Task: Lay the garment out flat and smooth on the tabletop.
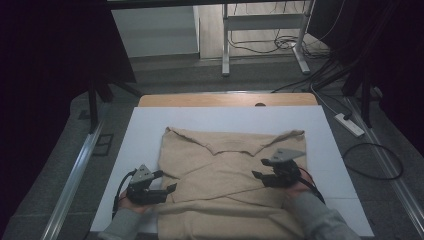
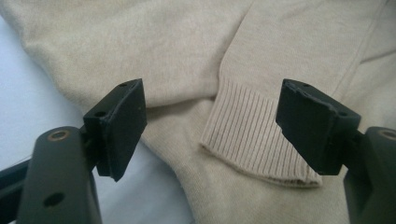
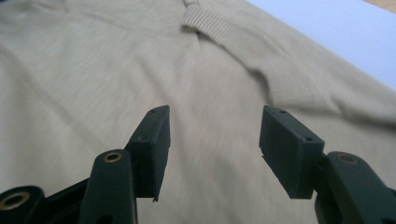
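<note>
Your desk [image 1: 150,100] carries a white board [image 1: 320,130] that covers nearly all of its top, leaving a wooden strip bare along the far edge. A beige sweater [image 1: 220,170] lies on the board's middle and reaches its near edge, with both sleeves folded in and crossing over the body. Beyond the desk, the floor holds a metal frame [image 1: 262,22], loose cables [image 1: 285,45] and a white power strip [image 1: 350,125] off to the right.

Your left gripper [image 1: 170,182] sits at the sweater's left edge, low on the board, pointing right toward the cloth. In the left gripper view, your left gripper [image 2: 210,126] has its jaws spread wide with nothing between them; a ribbed cuff [image 2: 257,144] lies flat on the knit directly ahead, in the gap, and white board shows at the lower left.

Your right gripper [image 1: 257,169] hovers over the sweater's right half, pointing left and inward. In the right gripper view, your right gripper [image 3: 215,149] also stands apart, jaws moderately wide and empty, above plain knit, with a second ribbed edge [image 3: 205,21] farther ahead near the top.
</note>
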The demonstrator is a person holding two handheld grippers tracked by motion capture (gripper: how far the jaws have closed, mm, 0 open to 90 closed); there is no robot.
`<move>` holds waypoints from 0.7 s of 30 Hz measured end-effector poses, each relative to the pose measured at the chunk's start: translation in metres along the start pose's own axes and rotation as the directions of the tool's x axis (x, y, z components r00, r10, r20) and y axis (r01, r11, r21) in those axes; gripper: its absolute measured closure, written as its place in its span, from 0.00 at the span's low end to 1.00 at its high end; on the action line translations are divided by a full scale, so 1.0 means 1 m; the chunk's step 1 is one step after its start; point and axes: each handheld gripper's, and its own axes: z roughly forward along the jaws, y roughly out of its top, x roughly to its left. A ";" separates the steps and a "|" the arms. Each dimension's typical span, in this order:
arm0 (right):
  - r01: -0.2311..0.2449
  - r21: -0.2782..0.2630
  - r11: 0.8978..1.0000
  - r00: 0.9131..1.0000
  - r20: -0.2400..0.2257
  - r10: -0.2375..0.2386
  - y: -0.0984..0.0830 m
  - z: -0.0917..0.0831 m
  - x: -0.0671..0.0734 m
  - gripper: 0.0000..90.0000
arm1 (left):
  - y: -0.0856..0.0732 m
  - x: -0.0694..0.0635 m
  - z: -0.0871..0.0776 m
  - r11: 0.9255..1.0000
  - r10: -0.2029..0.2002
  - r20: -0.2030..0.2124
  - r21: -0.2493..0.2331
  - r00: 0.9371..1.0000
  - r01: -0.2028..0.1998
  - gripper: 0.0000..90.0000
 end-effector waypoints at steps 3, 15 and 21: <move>-0.001 0.031 1.000 1.000 -0.011 0.001 0.018 0.030 -0.008 0.45 | -0.002 0.001 0.000 1.000 0.001 0.003 0.004 1.000 -0.001 0.26; 0.111 0.096 0.989 0.991 -0.080 -0.103 0.079 0.126 0.011 0.46 | -0.006 0.005 0.000 1.000 0.001 -0.002 0.007 1.000 -0.001 0.26; 0.132 0.161 0.978 0.991 -0.055 -0.124 0.080 0.150 0.008 0.73 | -0.007 0.005 0.000 1.000 0.004 0.002 0.006 1.000 -0.004 0.26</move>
